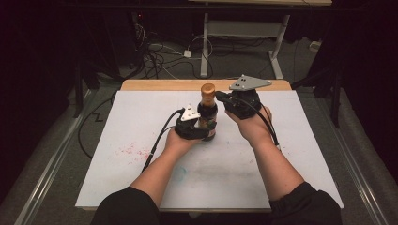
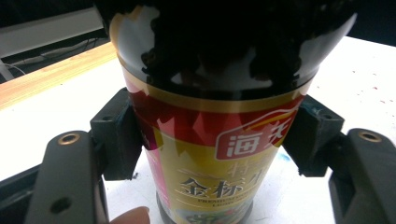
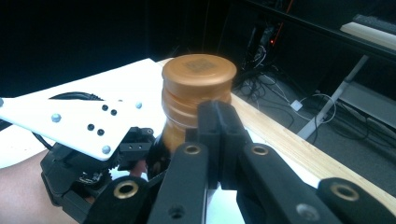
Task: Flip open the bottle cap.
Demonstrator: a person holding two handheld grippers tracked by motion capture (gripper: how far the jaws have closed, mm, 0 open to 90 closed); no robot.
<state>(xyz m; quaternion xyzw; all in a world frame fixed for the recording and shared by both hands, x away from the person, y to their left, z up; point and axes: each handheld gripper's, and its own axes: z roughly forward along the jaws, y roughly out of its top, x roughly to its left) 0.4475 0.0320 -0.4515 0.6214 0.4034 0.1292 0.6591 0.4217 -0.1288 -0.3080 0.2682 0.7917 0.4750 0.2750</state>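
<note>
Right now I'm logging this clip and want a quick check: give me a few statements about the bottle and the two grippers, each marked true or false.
1. The left gripper clamps the bottle around its labelled body. True.
2. The bottle lies on its side on the white table cover. False: it stands upright.
3. The bottle's cap is gold-brown and still on. True.
4. The right gripper is beside the cap, its jaws together. True.
5. The bottle's label is plain blue. False: it is yellow and red with printed characters.
</note>
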